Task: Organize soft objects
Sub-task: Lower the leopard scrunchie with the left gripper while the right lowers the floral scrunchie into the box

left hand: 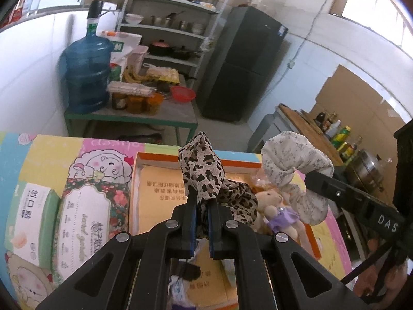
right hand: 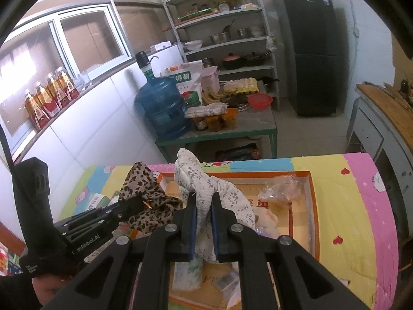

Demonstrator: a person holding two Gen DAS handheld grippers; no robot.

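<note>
My left gripper (left hand: 202,200) is shut on a leopard-print scrunchie (left hand: 204,168), held above an orange-rimmed cardboard box (left hand: 196,158). In the right wrist view that same leopard-print scrunchie (right hand: 147,201) hangs at the left in the left gripper (right hand: 134,204). My right gripper (right hand: 204,202) is shut on a white floral scrunchie (right hand: 204,183) over the same box (right hand: 313,206). The left wrist view shows this white floral scrunchie (left hand: 291,165) at the right, pinched by the right gripper (left hand: 309,180). A small doll in a purple dress (left hand: 276,209) lies in the box under both.
The box sits on a cartoon-print quilt (right hand: 353,206). Two tissue packs (left hand: 87,217) lie left of the box. A clear plastic bag (right hand: 281,188) rests in the box's far corner. Beyond stand a side table with a blue water jug (right hand: 161,108), shelves and a dark fridge (right hand: 309,51).
</note>
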